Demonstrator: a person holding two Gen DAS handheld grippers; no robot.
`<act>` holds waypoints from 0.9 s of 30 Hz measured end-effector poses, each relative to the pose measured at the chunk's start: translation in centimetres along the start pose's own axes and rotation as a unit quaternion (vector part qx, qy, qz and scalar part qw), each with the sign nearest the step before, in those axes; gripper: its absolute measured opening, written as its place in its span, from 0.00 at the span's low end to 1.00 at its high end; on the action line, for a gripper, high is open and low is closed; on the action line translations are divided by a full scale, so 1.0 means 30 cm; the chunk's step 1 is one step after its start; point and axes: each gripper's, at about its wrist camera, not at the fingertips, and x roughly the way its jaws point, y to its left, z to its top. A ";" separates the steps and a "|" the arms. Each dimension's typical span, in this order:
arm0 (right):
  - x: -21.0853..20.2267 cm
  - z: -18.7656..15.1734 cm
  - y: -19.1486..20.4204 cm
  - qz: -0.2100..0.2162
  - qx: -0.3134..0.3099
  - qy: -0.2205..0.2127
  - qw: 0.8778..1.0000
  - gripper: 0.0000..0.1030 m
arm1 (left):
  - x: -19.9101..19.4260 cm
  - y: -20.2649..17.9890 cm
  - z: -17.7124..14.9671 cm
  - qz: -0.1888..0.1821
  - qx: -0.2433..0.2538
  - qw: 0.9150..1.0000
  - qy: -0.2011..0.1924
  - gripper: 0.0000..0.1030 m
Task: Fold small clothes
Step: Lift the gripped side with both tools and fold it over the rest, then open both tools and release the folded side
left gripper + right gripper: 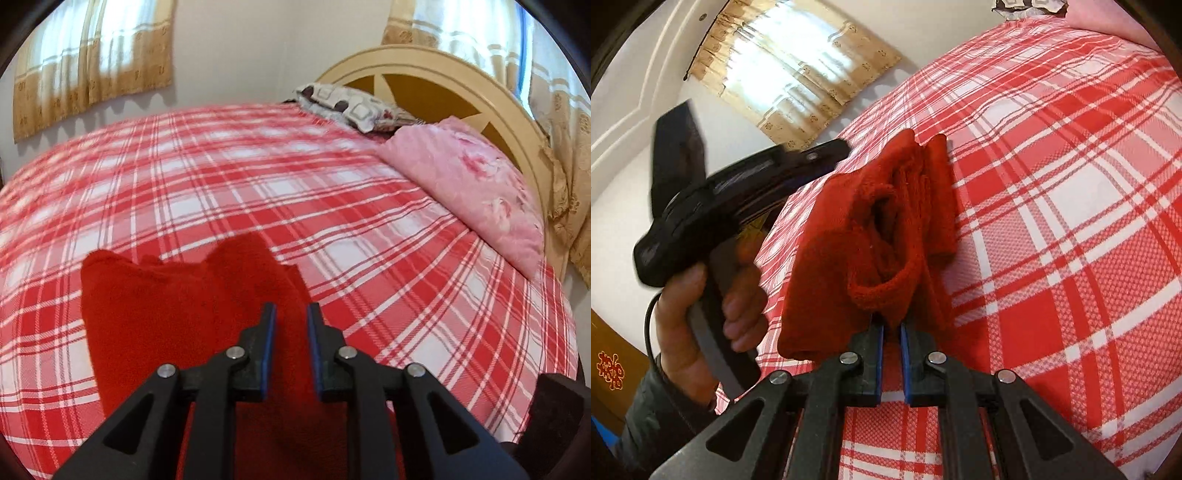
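A red knitted garment (pixel 177 306) lies bunched on a bed covered with a red-and-white plaid sheet (pixel 258 177). From the left wrist view, the left gripper (pixel 291 314) points down over the near edge of the garment; its blue-padded fingers (pixel 271 343) stand a little apart, with red fabric showing in the gap beneath them, and the pads do not press on it. No earlier view is available, so only this slightly parted stance can be told.

In the right wrist view the garment (pixel 882 229) is folded over itself in thick layers, a ribbed hem or cuff curling at its near end. The right gripper (pixel 891 326) has its fingers (pixel 879 354) drawn together on that near edge, the cloth pinched at the tips and lifted slightly off the sheet (pixel 1071 221). To the left in the same view, a person's hand (pixel 701 314) in a dark sleeve (pixel 646 417) grasps the black handle of the left gripper, whose tips are hidden behind the garment.

At the head of the bed rest a pink floral pillow (pixel 476 184) and a patterned pillow (pixel 351 105), against a cream round headboard (pixel 454 74). Gold-patterned curtains (pixel 92 59) hang at the windows on the white wall.
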 end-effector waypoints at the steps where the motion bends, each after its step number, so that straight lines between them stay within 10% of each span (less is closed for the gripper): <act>1: -0.002 -0.001 -0.001 -0.001 0.001 -0.003 1.000 0.07 | -0.014 -0.005 -0.002 0.003 0.006 1.000 -0.004 0.27; 8: -0.018 -0.001 0.000 0.008 -0.004 -0.008 1.000 0.08 | -0.143 0.084 -0.147 0.081 0.026 0.996 -0.037 0.57; 12: -0.081 -0.008 0.017 -0.026 -0.024 -0.040 0.999 0.27 | -0.180 0.186 -0.259 0.111 0.005 0.993 -0.045 0.65; 20: -0.113 0.166 0.105 -0.066 -0.050 -0.057 0.995 0.60 | -0.125 0.241 -0.320 0.064 -0.046 0.996 -0.047 0.71; 25: 0.087 0.299 0.086 -0.061 -0.032 0.013 0.998 0.57 | -0.117 0.276 -0.339 0.032 -0.074 0.996 -0.045 0.76; 27: 0.133 0.308 0.071 -0.070 -0.035 0.028 0.996 0.15 | -0.117 0.279 -0.344 0.032 -0.079 0.995 -0.048 0.79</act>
